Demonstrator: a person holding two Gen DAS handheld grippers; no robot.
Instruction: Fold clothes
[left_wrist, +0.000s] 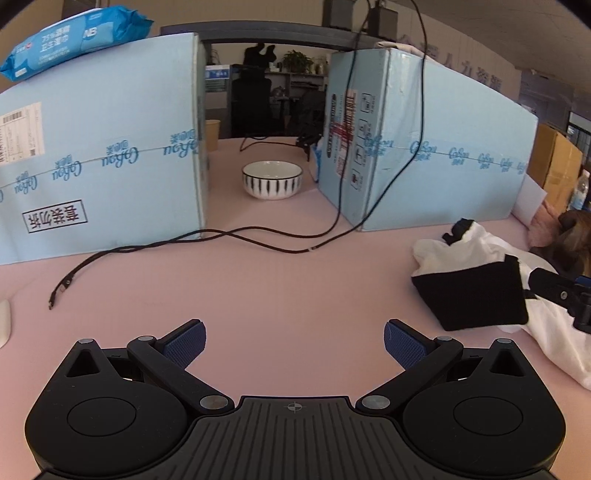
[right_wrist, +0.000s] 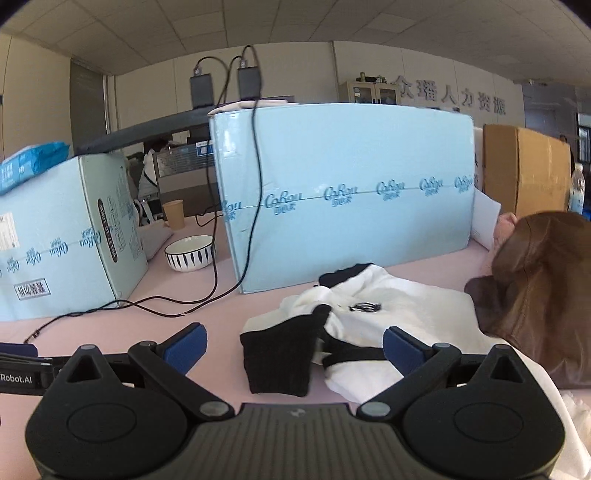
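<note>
both claws sat wide open over the pink table (left_wrist: 280, 280), gripping nothing.
left gripper (left_wrist: 294, 341) hovered above bare tabletop, and the right gripper (right_wrist: 294, 345) hung over the crumpled white and black garment (right_wrist: 373, 314) (bunched near the blue box (right_wrist: 351, 192)), with a striped bowl (left_wrist: 272, 180) further back.

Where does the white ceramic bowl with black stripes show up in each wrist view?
Left wrist: white ceramic bowl with black stripes sits upper centre, on the pink table in the gap between the two light blue cardboard boxes.
Right wrist: same bowl, left of centre, in that gap.
Shared landmark: the black cable trailing across the table in front of the bowl.
</note>
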